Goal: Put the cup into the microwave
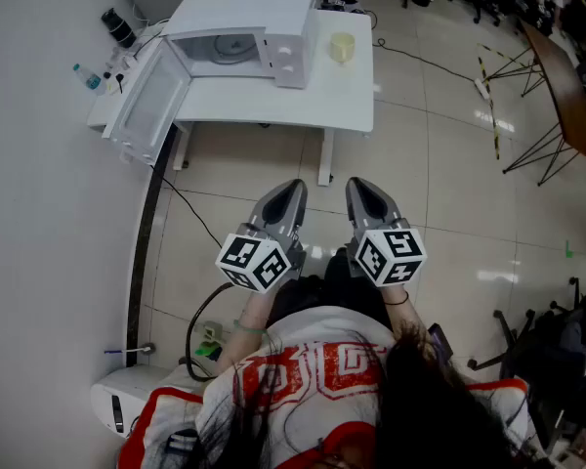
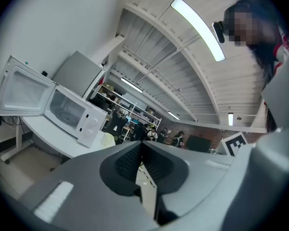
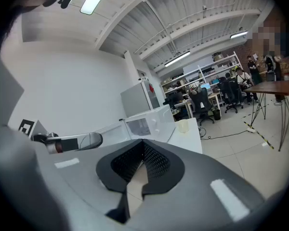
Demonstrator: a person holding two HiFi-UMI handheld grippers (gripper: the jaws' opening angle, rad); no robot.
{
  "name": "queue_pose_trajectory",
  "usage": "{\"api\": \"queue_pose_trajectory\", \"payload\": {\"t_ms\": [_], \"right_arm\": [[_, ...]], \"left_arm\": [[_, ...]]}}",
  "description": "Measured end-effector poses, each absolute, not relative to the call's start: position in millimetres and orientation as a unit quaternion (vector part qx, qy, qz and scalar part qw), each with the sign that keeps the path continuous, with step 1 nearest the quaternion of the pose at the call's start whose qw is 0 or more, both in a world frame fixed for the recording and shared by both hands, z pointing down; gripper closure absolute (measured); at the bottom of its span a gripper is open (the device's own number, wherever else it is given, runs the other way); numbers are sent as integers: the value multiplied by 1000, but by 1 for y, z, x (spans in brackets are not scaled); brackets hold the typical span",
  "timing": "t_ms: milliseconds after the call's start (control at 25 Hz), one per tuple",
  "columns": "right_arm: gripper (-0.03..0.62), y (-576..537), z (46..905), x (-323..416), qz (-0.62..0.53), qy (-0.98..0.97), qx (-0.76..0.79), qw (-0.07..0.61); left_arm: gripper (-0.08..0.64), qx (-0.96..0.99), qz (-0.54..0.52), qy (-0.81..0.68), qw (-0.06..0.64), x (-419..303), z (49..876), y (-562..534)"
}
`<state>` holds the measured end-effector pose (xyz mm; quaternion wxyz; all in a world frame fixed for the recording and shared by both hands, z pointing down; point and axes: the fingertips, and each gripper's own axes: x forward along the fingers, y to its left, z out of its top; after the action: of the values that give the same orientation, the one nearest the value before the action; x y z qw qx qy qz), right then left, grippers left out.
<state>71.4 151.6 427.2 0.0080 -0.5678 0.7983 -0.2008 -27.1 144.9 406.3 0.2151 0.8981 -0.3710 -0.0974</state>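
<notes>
The pale yellow cup (image 1: 342,47) stands on the white table (image 1: 293,106), just right of the white microwave (image 1: 239,37). The microwave's door (image 1: 146,101) hangs open to the left, and its cavity shows a glass turntable. Both grippers are held close to the person's body over the floor, well short of the table. The left gripper (image 1: 291,191) is shut and empty, and so is the right gripper (image 1: 363,189). In the left gripper view the jaws (image 2: 140,146) meet, with the microwave (image 2: 70,112) and the cup (image 2: 107,138) far ahead. The right gripper view shows the cup (image 3: 183,125) beyond its closed tips (image 3: 143,143).
A white wall runs along the left. Small bottles (image 1: 88,76) and a dark object (image 1: 117,27) sit on the table's left end. Cables trail across the tiled floor. A wooden table (image 1: 566,76) and office chairs stand at the right. A white appliance (image 1: 127,399) lies at the lower left.
</notes>
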Motion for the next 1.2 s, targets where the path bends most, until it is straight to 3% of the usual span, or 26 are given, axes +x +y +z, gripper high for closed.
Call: {"api": "queue_pose_trajectory", "payload": {"t_ms": [1200], "right_arm": [[591,-99,428,146,-195,812,-550,2]], "left_arm": [[561,888,-100,-397,209,41,402,-70]]}}
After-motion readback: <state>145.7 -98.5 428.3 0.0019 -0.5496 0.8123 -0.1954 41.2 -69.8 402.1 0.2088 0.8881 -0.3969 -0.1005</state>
